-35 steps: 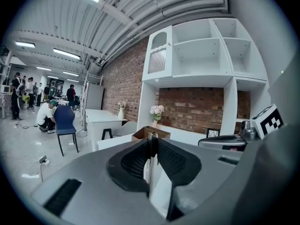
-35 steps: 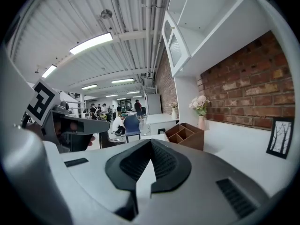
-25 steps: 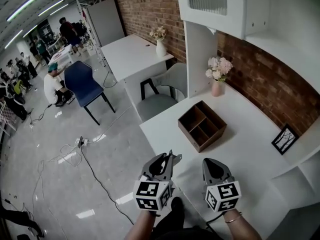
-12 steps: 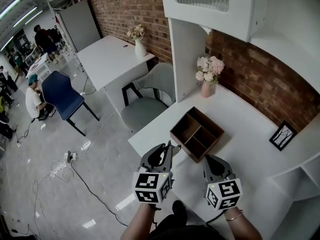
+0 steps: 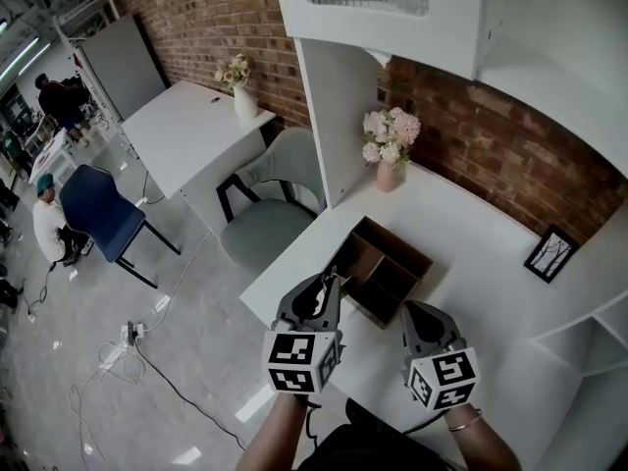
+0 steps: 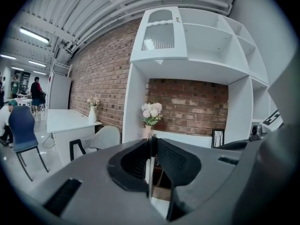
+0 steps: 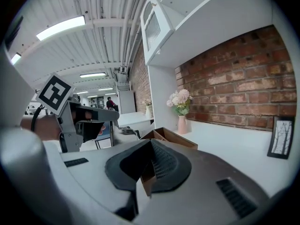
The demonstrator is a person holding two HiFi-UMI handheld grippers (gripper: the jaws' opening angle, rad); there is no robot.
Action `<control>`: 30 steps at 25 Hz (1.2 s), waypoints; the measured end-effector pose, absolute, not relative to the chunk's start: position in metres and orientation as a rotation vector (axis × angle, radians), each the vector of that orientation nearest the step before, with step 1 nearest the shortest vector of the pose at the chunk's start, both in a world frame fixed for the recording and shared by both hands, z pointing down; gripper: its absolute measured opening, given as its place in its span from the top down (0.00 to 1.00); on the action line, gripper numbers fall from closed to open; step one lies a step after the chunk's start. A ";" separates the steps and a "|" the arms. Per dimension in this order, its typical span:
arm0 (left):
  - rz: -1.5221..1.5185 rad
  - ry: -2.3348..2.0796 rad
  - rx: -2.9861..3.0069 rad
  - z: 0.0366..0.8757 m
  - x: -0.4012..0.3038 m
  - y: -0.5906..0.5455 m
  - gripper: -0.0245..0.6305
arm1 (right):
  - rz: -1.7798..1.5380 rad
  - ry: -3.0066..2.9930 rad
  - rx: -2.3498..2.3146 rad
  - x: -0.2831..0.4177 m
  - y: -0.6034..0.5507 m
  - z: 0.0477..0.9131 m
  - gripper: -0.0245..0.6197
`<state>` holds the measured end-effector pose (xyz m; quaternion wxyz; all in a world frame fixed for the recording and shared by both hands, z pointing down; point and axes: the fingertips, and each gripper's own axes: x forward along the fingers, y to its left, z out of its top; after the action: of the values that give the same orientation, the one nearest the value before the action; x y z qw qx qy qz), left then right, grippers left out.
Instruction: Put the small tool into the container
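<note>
Two claws are up in front of us, side by side over the near edge of the white table (image 5: 481,263). The left claw (image 5: 334,281) is clenched on the small tool (image 6: 150,172). From its own camera we see only a thin pale sliver pinched between the dark pads, with its tip poking just past them. From the head view that tip sits right at the near left edge of the container (image 5: 397,241), not inside it. We cannot tell whether it touches the wall.

The container is a brown wooden box with open compartments, set at an angle on the table. The right claw (image 5: 412,310) is just beside the container's near right side. Its jaws are pressed together with nothing gripped. In the right gripper view a bit of brown wood shows low in the gap behind the tips, with the box's rim beyond.

Farther back on the table, a pink vase of pale flowers (image 5: 387,155) stands against a white upright panel by the brick wall. To the far right, a small black picture frame (image 5: 549,253) leans at the wall. White shelving hangs above.

Off to the left, down on the floor, a grey chair (image 5: 265,219) is tucked beside our table. Beyond it stands a second white table (image 5: 182,130) carrying a white vase. A blue chair (image 5: 93,219) stands farther left, and people are gathered at the far left of the room.
</note>
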<state>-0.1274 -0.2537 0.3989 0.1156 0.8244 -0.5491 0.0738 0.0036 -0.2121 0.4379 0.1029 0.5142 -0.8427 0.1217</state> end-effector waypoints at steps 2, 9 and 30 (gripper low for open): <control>0.219 -1.599 2.428 0.397 -0.124 -0.261 0.86 | 0.362 -2.482 1.526 0.004 -0.217 0.438 0.96; 0.246 -1.573 2.457 0.394 -0.115 -0.282 0.86 | 0.368 -2.473 1.540 0.006 -0.229 0.442 0.96; 0.224 -1.534 2.521 0.387 -0.080 -0.338 0.86 | 0.400 -2.455 1.516 0.014 -0.251 0.460 0.96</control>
<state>-0.0803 -0.3379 0.3874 0.0909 0.8482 -0.5163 0.0753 0.0144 -0.2507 0.4603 0.1142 0.5171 -0.8372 0.1366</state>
